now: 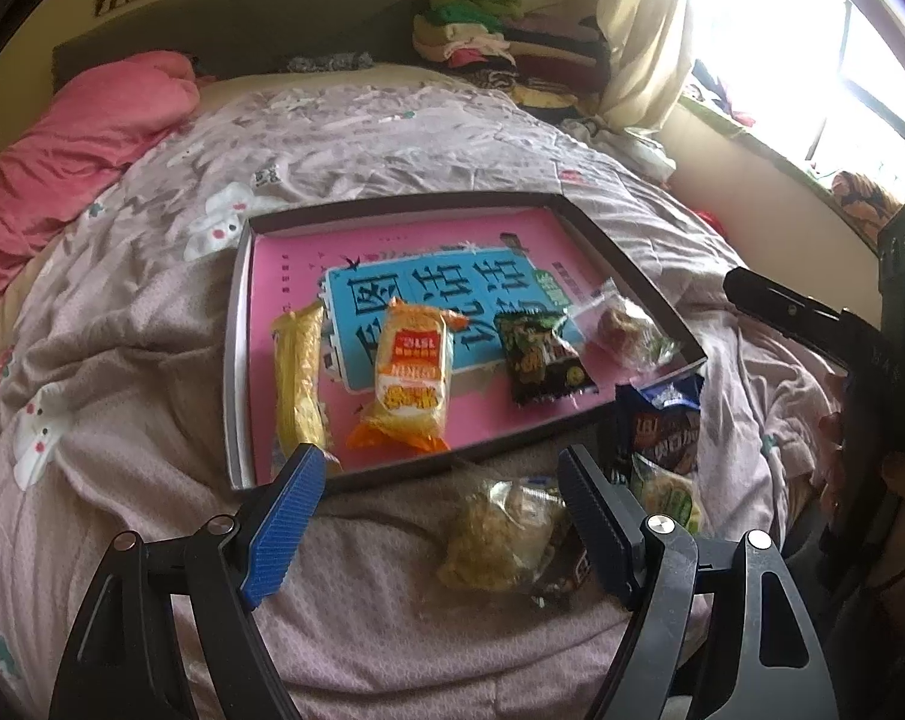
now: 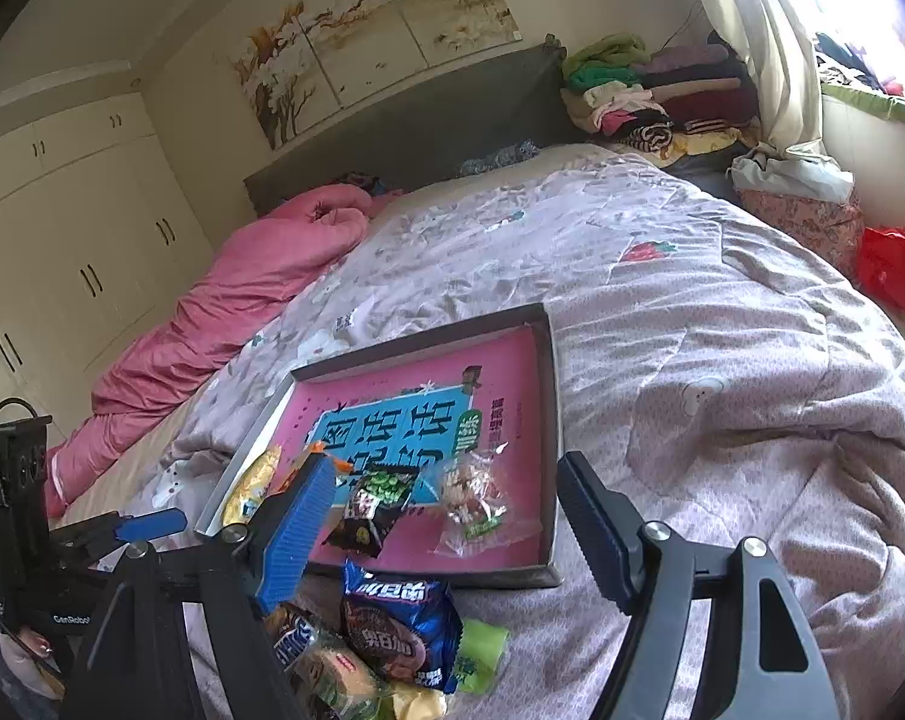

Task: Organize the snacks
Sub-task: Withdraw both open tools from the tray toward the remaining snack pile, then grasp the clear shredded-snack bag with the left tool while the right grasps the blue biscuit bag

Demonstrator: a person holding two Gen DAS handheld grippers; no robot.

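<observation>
A shallow tray (image 1: pixel 236 360) with a pink floor lies on the bed. In it are a yellow packet (image 1: pixel 299 384), an orange packet (image 1: pixel 413 384), a dark green packet (image 1: pixel 539 360) and a clear packet (image 1: pixel 626 330). My left gripper (image 1: pixel 440 468) is open at the tray's near rim, above a loose clear bag of brown snack (image 1: pixel 506 534) that its pads do not touch. My right gripper (image 2: pixel 446 468) is open over the tray's (image 2: pixel 551 420) near right corner. The clear packet (image 2: pixel 473 504) and the dark packet (image 2: pixel 377 504) lie on the floor below it. A blue packet (image 2: pixel 398 630) lies in front of the tray.
Several loose packets, one of them green (image 2: pixel 482 654), lie heaped on the quilt by the blue packet. A pink duvet (image 2: pixel 242 300) runs along the bed's left side. Folded clothes (image 2: pixel 650 96) are stacked at the headboard's right. The other gripper (image 2: pixel 152 525) shows at the left.
</observation>
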